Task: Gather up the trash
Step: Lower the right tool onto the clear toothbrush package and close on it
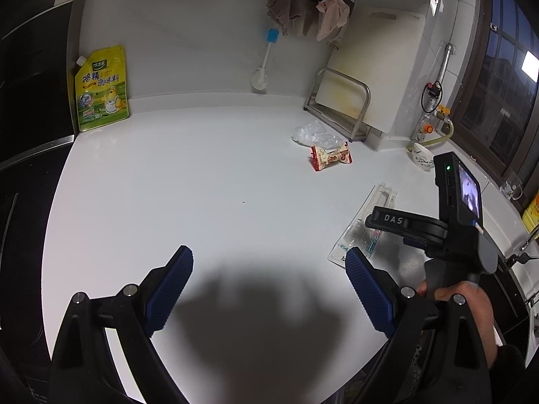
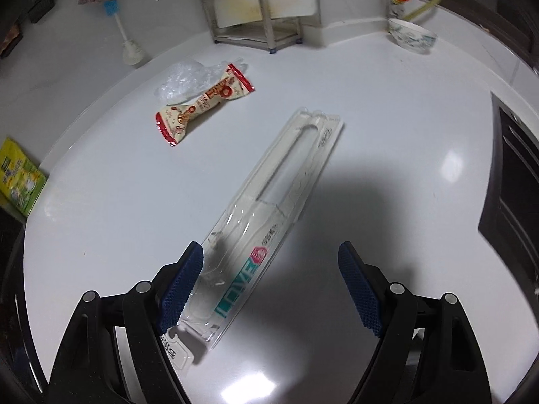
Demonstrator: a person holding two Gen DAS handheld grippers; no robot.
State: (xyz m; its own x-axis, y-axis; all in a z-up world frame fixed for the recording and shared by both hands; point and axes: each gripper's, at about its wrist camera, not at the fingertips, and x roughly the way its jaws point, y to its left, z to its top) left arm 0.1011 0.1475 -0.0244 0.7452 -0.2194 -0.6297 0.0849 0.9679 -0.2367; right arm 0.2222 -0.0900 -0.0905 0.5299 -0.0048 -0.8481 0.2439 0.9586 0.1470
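A long clear plastic blister pack (image 2: 269,208) with teal lettering lies diagonally on the white counter; its near end runs under my open right gripper (image 2: 271,252), close to the left finger. It also shows in the left wrist view (image 1: 362,232), partly hidden by the right gripper's body (image 1: 438,229). A red and cream snack wrapper (image 2: 203,104) lies beyond it, touching a crumpled clear plastic bag (image 2: 188,79). In the left wrist view the wrapper (image 1: 330,157) and bag (image 1: 315,133) lie far ahead to the right. My left gripper (image 1: 269,259) is open and empty above bare counter.
A yellow-green seasoning pouch (image 1: 101,89) leans at the back left. A metal rack with a white cutting board (image 1: 340,101) stands at the back. A blue-handled brush (image 1: 266,60) leans on the wall. A patterned bowl (image 2: 411,35) sits at the back right. Dark stove edges flank the counter.
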